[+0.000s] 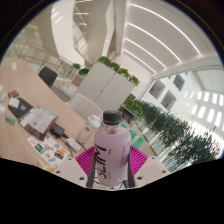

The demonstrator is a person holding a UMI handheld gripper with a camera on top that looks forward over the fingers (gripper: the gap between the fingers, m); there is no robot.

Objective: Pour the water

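- Bottle (110, 150), clear with a dark cap, stands upright at the lower middle of the frame, lifted above the room.
- Your gripper (109, 158) is clamped on it, pink pads (84, 157) pressing both sides.
- Behind, at the left, a desk (40, 110) holds scattered papers; green plants (170, 125) line the right.

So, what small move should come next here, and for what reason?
Probably tip the gripper further to bring the bottle's mouth down. The bottle sits clamped between both pink pads, already lifted and tilted above the desks. Whether its dark cap is still on, and where a cup stands, I cannot tell.
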